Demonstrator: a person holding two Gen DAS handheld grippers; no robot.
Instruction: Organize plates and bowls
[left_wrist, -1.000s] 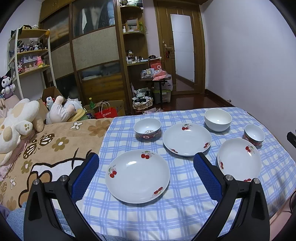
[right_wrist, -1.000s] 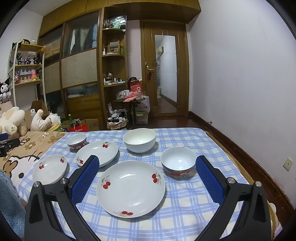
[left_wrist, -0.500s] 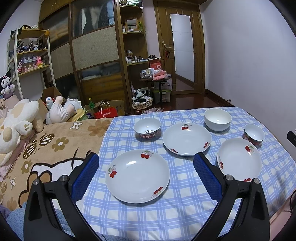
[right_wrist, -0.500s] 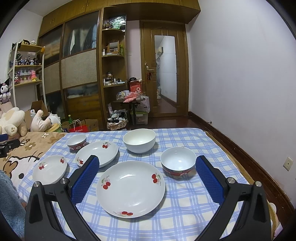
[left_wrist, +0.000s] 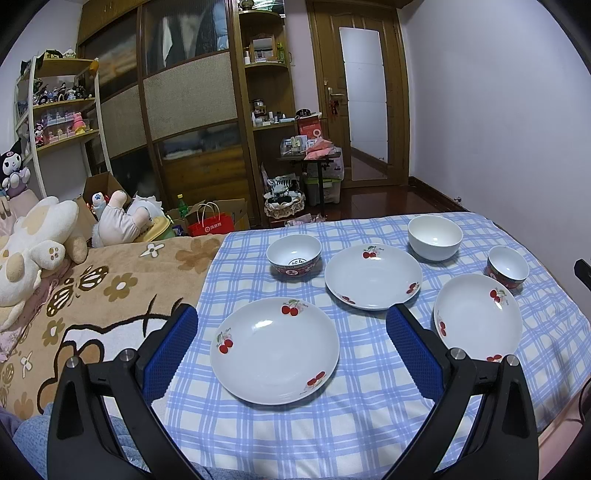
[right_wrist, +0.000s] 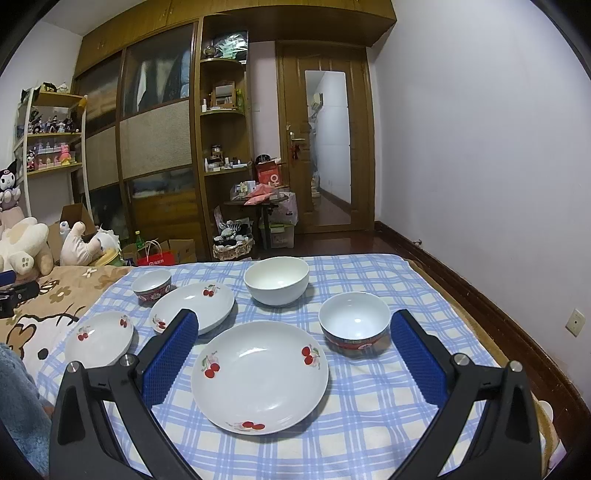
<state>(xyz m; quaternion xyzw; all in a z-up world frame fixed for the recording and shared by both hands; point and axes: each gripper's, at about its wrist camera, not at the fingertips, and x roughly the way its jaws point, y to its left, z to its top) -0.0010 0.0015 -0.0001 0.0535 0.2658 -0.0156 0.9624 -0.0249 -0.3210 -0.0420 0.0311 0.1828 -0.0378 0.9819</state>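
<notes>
Three white cherry-print plates lie on a blue checked cloth (left_wrist: 369, 424): a left plate (left_wrist: 275, 349), a middle plate (left_wrist: 373, 275) and a right plate (left_wrist: 478, 317). Behind them stand a red-rimmed bowl (left_wrist: 294, 253), a plain white bowl (left_wrist: 435, 237) and a second red-rimmed bowl (left_wrist: 506, 265). My left gripper (left_wrist: 291, 321) is open, hovering above the left plate. My right gripper (right_wrist: 293, 323) is open above the right plate (right_wrist: 259, 376), with the red-rimmed bowl (right_wrist: 354, 324) just inside its right finger and the white bowl (right_wrist: 276, 280) beyond.
The cloth covers a bed; a brown cartoon blanket (left_wrist: 92, 306) with plush toys (left_wrist: 33, 243) lies on its left. The wardrobe (left_wrist: 184, 122), shelves and a door (left_wrist: 364, 99) stand beyond. The bed's right edge (right_wrist: 480, 325) drops to the floor by the wall.
</notes>
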